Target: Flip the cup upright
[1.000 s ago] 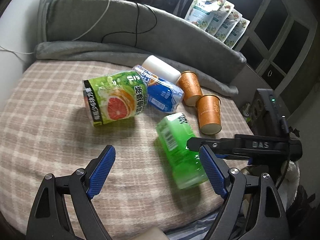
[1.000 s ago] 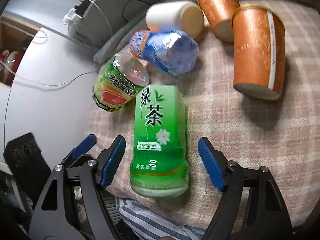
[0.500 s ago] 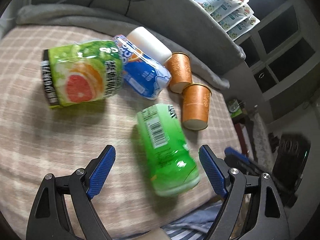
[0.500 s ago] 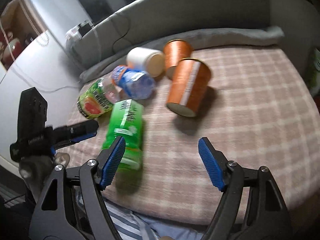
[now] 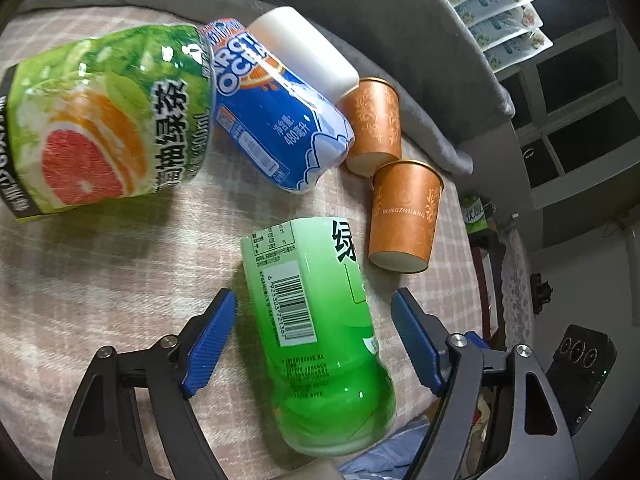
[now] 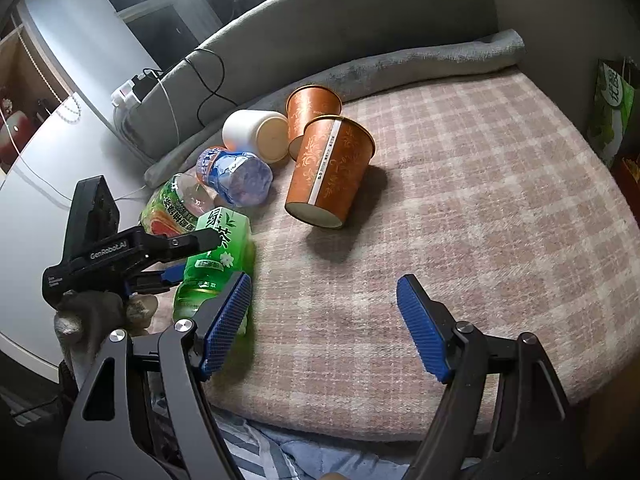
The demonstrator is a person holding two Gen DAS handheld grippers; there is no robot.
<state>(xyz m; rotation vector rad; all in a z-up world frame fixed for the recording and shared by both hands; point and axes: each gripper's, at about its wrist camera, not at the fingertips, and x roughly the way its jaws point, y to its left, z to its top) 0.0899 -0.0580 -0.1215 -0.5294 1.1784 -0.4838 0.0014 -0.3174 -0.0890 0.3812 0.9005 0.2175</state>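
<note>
Lying on a pink-and-beige checked blanket [image 6: 460, 208], two orange paper cups with gold ornament occupy the middle of the scene; the nearer orange cup [image 6: 330, 170] rests tilted, its gold-rimmed mouth raised toward the grey cushioned backrest [image 6: 360, 32] and its closed base toward the cameras; the farther orange cup [image 6: 310, 110] lies just behind it in a similar pose, touching or nearly touching it. Left gripper [image 5: 314, 338]: blue-padded fingers spread wide, straddling a green tea bottle [image 5: 316, 332] that lies on its side between them; neither pad appears to press the bottle. Right gripper [image 6: 324, 328]: fingers likewise spread wide, holding nothing, with bare blanket between them; the nearer cup sits beyond and slightly left of the gap, well apart from both pads. A blue-labelled clear plastic bottle [image 5: 280, 120] lies beside the farther cup; a white cylindrical container [image 5: 306, 50] rests behind it against a rolled grey towel [image 6: 420, 64]; a green grapefruit-print bottle [image 5: 108, 128] lies on its side at the left, touching the blue bottle. In the right wrist view the left gripper's black body [image 6: 120, 252] appears beside the green tea bottle. Green-and-white pouches [image 5: 492, 4] stand in a row above the backrest.
</note>
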